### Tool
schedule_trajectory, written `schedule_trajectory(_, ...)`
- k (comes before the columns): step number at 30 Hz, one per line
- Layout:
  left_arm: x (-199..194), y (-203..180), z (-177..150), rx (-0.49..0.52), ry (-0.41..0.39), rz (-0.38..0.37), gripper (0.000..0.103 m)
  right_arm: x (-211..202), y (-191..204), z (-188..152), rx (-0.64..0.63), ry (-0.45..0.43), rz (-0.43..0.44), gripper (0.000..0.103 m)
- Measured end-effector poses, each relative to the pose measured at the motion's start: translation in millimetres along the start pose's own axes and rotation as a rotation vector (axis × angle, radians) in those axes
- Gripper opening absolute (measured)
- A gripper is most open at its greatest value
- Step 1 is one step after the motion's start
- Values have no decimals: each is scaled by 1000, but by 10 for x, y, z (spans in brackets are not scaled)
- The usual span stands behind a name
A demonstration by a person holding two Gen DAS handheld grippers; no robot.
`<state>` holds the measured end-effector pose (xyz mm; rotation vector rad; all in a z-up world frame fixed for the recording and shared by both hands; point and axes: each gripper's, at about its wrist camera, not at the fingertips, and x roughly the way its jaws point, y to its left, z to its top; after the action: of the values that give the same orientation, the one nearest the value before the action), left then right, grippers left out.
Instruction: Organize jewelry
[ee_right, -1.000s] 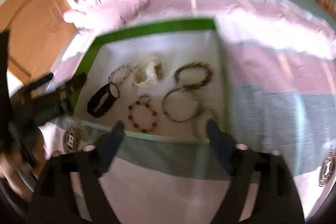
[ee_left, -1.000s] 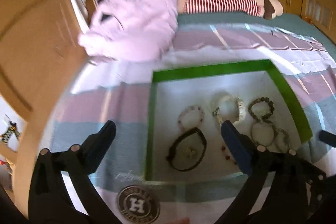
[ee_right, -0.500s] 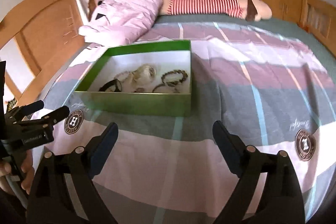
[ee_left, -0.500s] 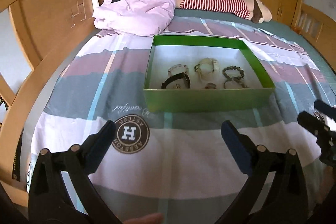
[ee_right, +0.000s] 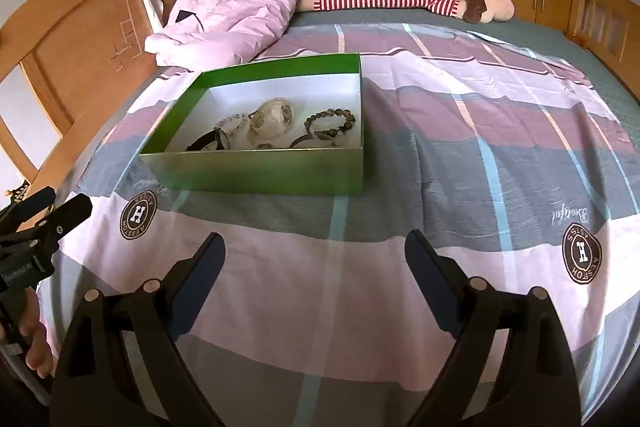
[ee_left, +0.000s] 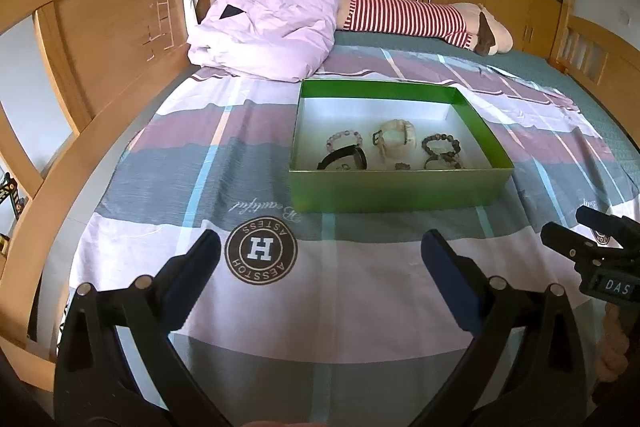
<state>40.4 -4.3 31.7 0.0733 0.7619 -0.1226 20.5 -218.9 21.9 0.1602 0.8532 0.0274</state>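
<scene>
While both grippers hover empty with fingers spread over the bed, the left gripper (ee_left: 320, 255) faces the box (ee_left: 400, 193) at 12 o'clock, bracelets (ee_left: 346, 141) inside. Only the right gripper (ee_right: 314, 253) view shows two "H" logos (ee_right: 582, 253); the left view reads "AESSTOH" and "DAS".

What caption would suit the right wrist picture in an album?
Open right gripper hovers above a striped bedsheet, facing a green box of bracelets.
</scene>
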Motion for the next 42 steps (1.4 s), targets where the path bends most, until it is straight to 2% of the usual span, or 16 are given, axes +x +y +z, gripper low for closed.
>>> schedule_trajectory(9,-26,-75,178,36,-24,-21,101,-21,59,161,-17,-7,-35,91)
schedule_trajectory(14,57,-120,474,48,-26,-40,101,6,166,592,-26,39,-39,91)
schedule_trajectory(17,190,-129,632,52,0,-63,101,58,178,862,-3,57,-40,91)
schedule_trajectory(20,366,-126,705,63,15,-31,101,142,197,1023,-43,51,-92,91)
schedule_trajectory(24,586,-67,849,22,46,-59,101,325,149,1022,-53,86,-107,91)
schedule_trajectory(28,655,-61,906,24,45,-53,101,468,107,976,-51,117,-116,91)
schedule_trajectory(33,700,-33,858,36,49,-25,101,472,34,1007,-20,95,-116,91)
schedule_trajectory(42,712,3,846,26,57,-43,101,447,32,1025,-19,92,-111,91)
